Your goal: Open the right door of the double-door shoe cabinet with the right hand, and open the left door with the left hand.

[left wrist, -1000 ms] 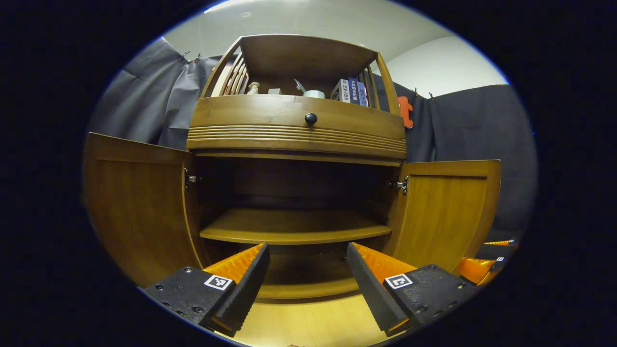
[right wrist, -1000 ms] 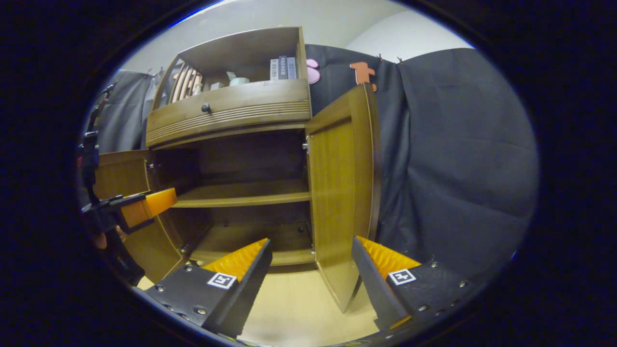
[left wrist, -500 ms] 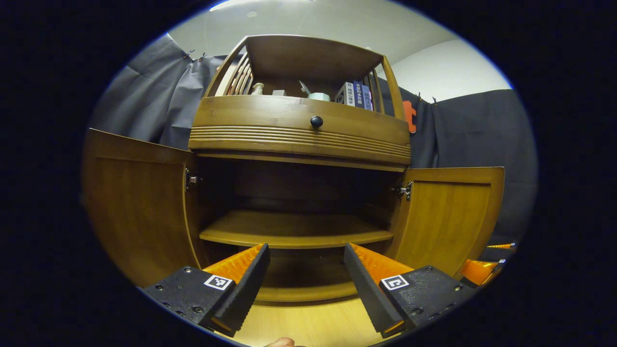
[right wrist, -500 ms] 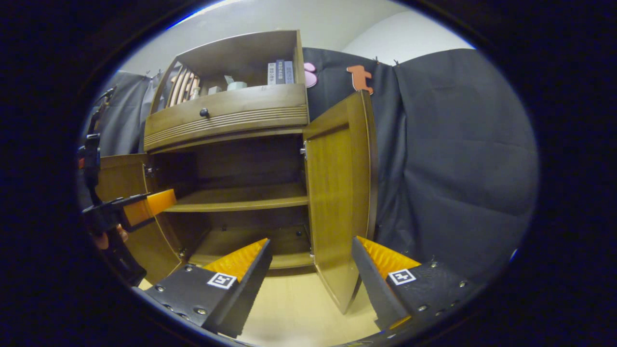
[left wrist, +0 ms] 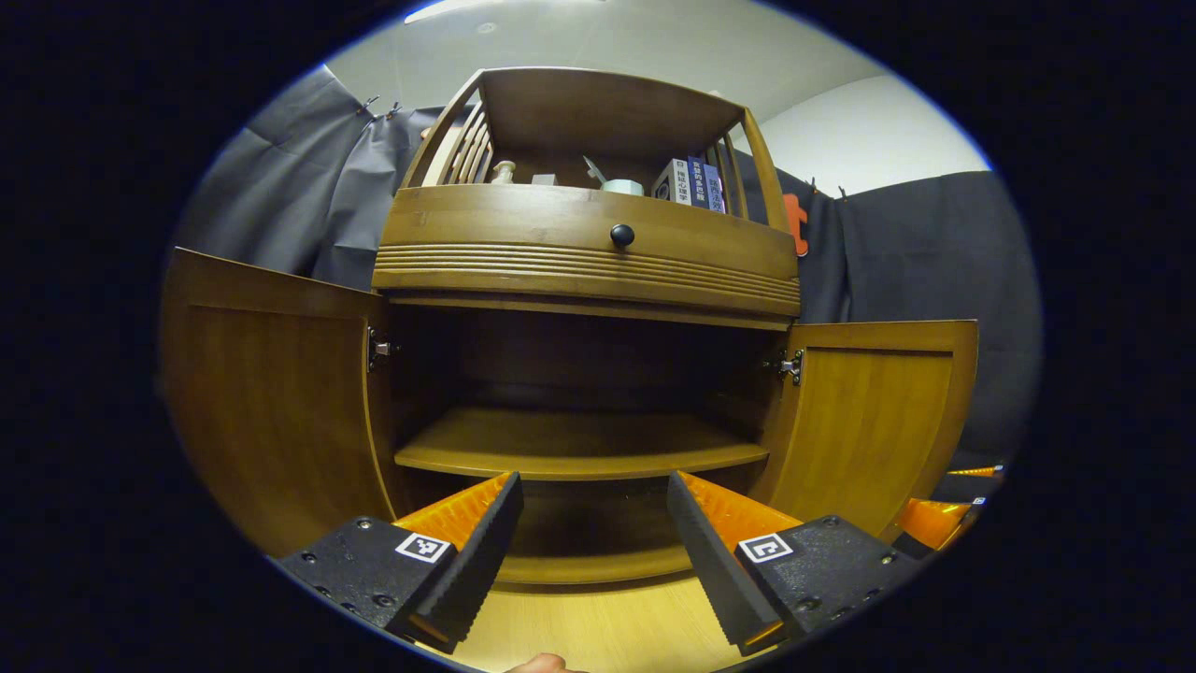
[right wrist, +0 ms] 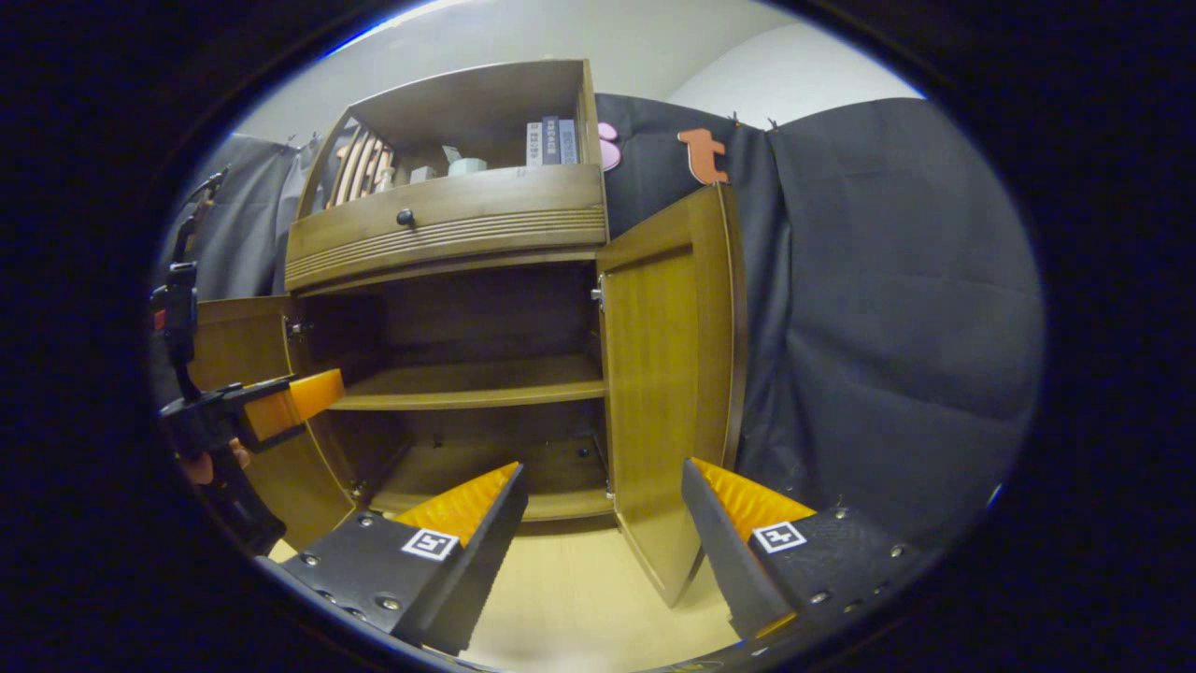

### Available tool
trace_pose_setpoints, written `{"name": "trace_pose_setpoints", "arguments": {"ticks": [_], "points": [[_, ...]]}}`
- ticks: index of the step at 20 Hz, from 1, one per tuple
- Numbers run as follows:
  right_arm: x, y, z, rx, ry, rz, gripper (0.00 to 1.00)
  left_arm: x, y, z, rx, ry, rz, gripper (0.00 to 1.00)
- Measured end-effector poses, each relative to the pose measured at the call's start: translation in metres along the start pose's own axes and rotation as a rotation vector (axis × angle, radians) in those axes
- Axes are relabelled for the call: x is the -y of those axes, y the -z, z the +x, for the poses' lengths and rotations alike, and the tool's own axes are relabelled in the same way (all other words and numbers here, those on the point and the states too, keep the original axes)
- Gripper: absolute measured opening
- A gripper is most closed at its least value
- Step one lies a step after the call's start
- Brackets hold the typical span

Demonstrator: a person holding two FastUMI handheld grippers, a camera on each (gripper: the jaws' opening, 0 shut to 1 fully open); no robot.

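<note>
Brown wooden double-door shoe cabinet (left wrist: pixel 579 271): varnished wood with a soft sheen and visible grain.
Left door (left wrist: pixel 271 411): smooth, satin wood panel in a raised frame.
Right door (right wrist: pixel 668 393): same smooth wood, lightly glossy.
Inner wooden shelf (left wrist: pixel 575 444): smooth board, dull shine.
Drawer front (left wrist: pixel 589 238): wood with ribbed grooves along its lower edge.
Round black knob (left wrist: pixel 622 235): glossy.
Hinges (left wrist: pixel 792 365): bright metal.
Pale floor (right wrist: pixel 570 608): smooth, wood-look, faintly reflective.
Dark booth curtain (right wrist: pixel 888 308): matt cloth, creased.
Fingers (left wrist: pixel 476 551): matt plastic with ridged inner faces.
</note>
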State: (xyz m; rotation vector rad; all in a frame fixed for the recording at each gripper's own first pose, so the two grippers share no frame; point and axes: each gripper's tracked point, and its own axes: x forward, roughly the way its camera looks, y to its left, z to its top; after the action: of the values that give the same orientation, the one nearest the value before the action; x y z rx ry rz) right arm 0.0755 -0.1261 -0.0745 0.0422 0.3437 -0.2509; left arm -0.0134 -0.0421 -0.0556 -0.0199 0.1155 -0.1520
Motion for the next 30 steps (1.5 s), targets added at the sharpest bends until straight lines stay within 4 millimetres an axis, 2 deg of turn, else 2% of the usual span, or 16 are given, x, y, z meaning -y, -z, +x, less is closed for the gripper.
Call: {"name": "trace_pose_setpoints", "arguments": {"ticks": [1, 2, 7, 8, 9, 15, 16, 20, 21, 25, 26, 27, 30], "points": [[0.000, -0.001, 0.000, 0.003, 0.002, 0.003, 0.99, 0.000, 0.000, 0.000, 0.000, 0.002, 0.000, 0.93], [0.000, -0.001, 0.001, 0.004, 0.007, 0.005, 0.99, 0.000, 0.000, 0.000, 0.000, 0.005, 0.000, 0.96], [-0.001, -0.003, -0.001, 0.018, 0.017, 0.014, 0.99, 0.000, -0.003, -0.004, 0.005, 0.018, 0.015, 0.96], [-0.001, -0.003, -0.002, 0.018, 0.017, 0.014, 0.99, 0.000, -0.004, -0.004, 0.007, 0.019, 0.018, 0.93], [-0.002, -0.003, -0.002, 0.017, 0.017, 0.014, 0.99, -0.001, -0.004, -0.005, 0.006, 0.020, 0.019, 0.96], [-0.005, -0.004, -0.001, 0.021, 0.014, 0.023, 0.99, -0.006, -0.004, -0.007, 0.005, 0.018, 0.020, 0.96], [-0.005, -0.004, -0.001, 0.021, 0.013, 0.022, 0.99, -0.006, -0.003, -0.007, 0.004, 0.019, 0.023, 0.93], [-0.007, -0.005, 0.000, 0.022, 0.008, 0.021, 0.99, -0.009, -0.005, -0.006, 0.008, 0.019, 0.031, 0.93], [-0.008, -0.004, 0.000, 0.022, 0.006, 0.022, 0.99, -0.009, -0.005, -0.006, 0.008, 0.020, 0.032, 0.96], [-0.010, -0.005, 0.001, 0.028, 0.005, 0.023, 0.99, -0.010, -0.005, -0.004, 0.005, 0.027, 0.036, 0.96], [-0.009, -0.006, 0.001, 0.030, 0.008, 0.024, 0.99, -0.010, -0.005, -0.004, 0.007, 0.029, 0.037, 0.99], [-0.009, -0.006, 0.001, 0.032, 0.010, 0.027, 0.99, -0.010, -0.006, -0.003, 0.007, 0.031, 0.040, 0.96], [-0.010, -0.007, 0.001, 0.036, 0.016, 0.040, 0.99, -0.009, -0.008, -0.003, 0.012, 0.036, 0.048, 0.96]]}}
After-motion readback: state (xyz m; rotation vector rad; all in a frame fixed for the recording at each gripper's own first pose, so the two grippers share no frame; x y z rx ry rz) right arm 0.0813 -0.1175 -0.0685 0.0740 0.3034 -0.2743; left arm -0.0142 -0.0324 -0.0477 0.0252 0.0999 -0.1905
